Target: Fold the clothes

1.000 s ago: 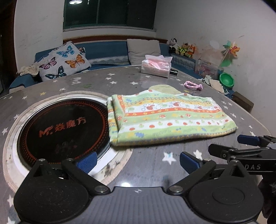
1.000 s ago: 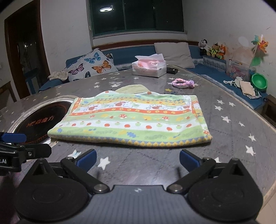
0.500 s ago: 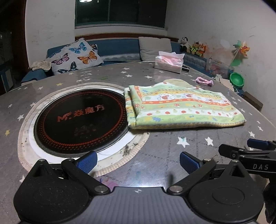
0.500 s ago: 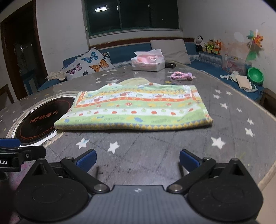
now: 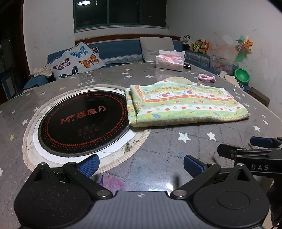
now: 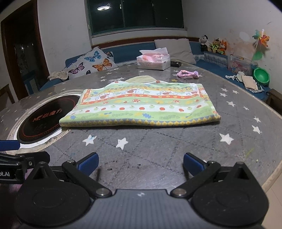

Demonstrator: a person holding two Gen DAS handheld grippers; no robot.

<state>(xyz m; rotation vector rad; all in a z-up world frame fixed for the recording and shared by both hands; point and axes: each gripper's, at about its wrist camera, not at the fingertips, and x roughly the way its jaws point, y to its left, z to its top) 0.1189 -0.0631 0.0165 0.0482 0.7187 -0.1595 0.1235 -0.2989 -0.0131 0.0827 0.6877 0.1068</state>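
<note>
The folded cloth point(image 6: 141, 104) lies flat, its left edge overlapping the round cooktop point(image 5: 82, 121) rim — bare table point(image 6: 158, 146) lies between its near edge and both grippers, left gripper point(image 5: 140, 166) and right gripper point(image 6: 140, 163), each spread wide and empty.

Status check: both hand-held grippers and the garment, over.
Left hand-held gripper open, empty. Right hand-held gripper open, empty. Striped garment folded flat on table, left end overlapping cooktop ring. Nothing between grippers and garment.

Dim room with scuffed white walls point(image 6: 220, 21), dark window point(image 6: 135, 15) reflecting a round ceiling lamp point(image 6: 104, 8), blue corner sofa point(image 5: 119, 51) holding butterfly pillow point(image 5: 77, 59) and grey cushion point(image 6: 174, 47), dark wooden door point(image 6: 23, 52) at left, round star-patterned table point(image 6: 158, 141) in front.
</note>
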